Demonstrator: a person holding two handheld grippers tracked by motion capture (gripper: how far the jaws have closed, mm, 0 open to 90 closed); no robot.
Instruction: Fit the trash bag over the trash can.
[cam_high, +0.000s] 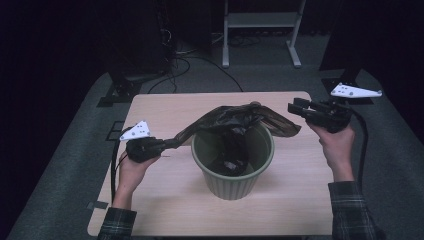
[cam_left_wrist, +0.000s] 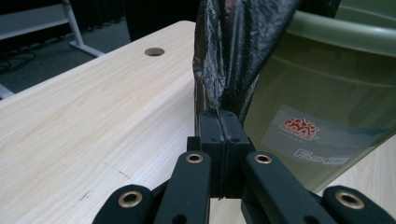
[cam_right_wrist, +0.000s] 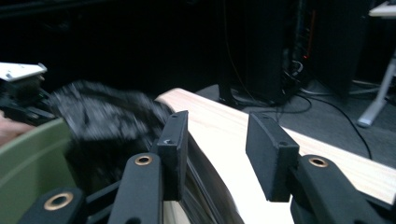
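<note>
Currently black bin liner (cam_high: 235, 120) clamped by left gripper (cam_high: 162, 145) beside green bin (cam_high: 233, 182); right gripper (cam_high: 295, 107) released, jaws parted, nothing between.

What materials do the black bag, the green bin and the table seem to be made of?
Bag: thin plastic film, likely; glossy, crinkled, draping loosely.
Bin: probably moulded plastic; smooth matt green wall, ribbed side, rolled rim, printed label.
Table: pale wood grain, flat and even, so perhaps laminate rather than solid wood.
</note>
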